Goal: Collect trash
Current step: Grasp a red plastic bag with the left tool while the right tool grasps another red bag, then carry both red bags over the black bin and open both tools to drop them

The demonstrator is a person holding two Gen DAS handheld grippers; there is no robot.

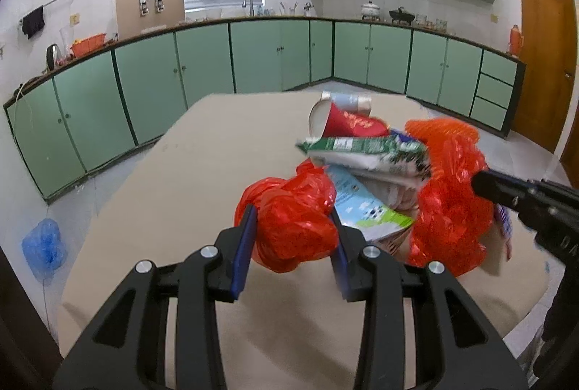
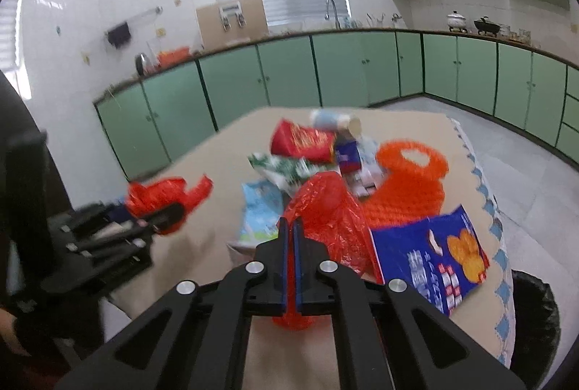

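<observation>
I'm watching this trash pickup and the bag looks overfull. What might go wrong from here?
The cartons and red cup stick out of the red bag and may spill when it rises. The left tongs hold only a bunched handle, and the right tongs pinch thin plastic, so either may slip or tear. The blue snack wrapper lies outside and may be left.

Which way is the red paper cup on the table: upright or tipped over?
Tipped over: the red paper cup lies sideways, its open white mouth facing left.
</observation>
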